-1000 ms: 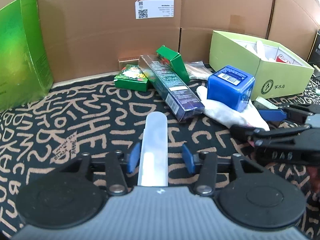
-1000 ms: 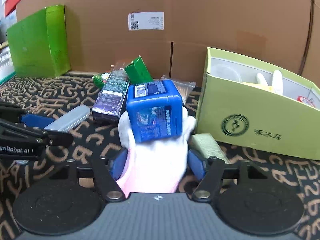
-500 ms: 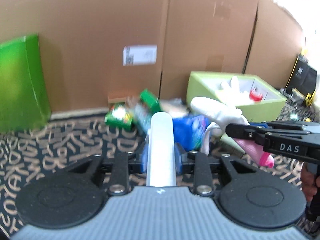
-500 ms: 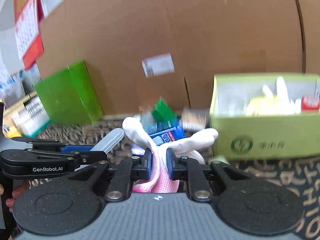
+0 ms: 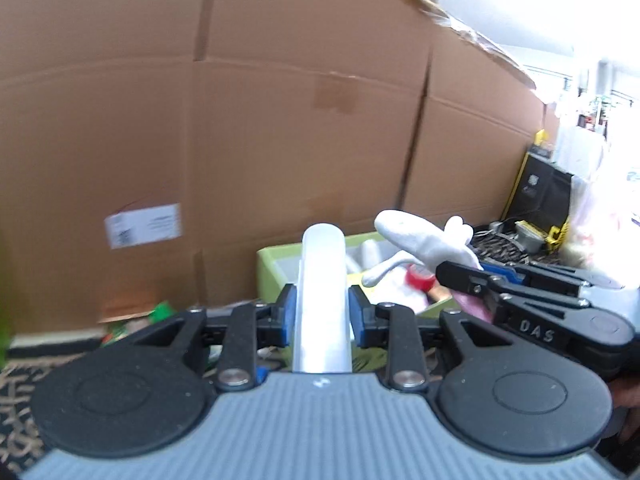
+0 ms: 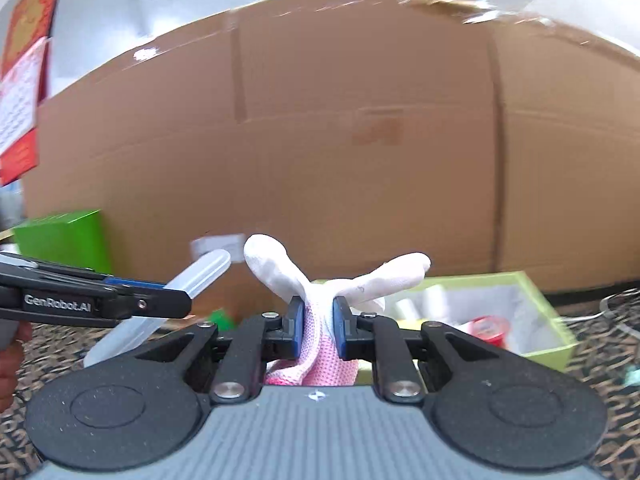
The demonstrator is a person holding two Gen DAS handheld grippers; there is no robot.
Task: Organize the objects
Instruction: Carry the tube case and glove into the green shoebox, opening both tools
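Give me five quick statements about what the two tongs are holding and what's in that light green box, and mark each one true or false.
1. The left tongs are shut on a translucent white case. True.
2. The right tongs are open and hold nothing. False: they are shut on a white and pink glove.
3. The light green box is open on top. True.
4. The glove lies flat on the patterned mat. False: it is held up in the air, its fingers splaying out above the blue pads.
5. A red item sits inside the light green box. True.
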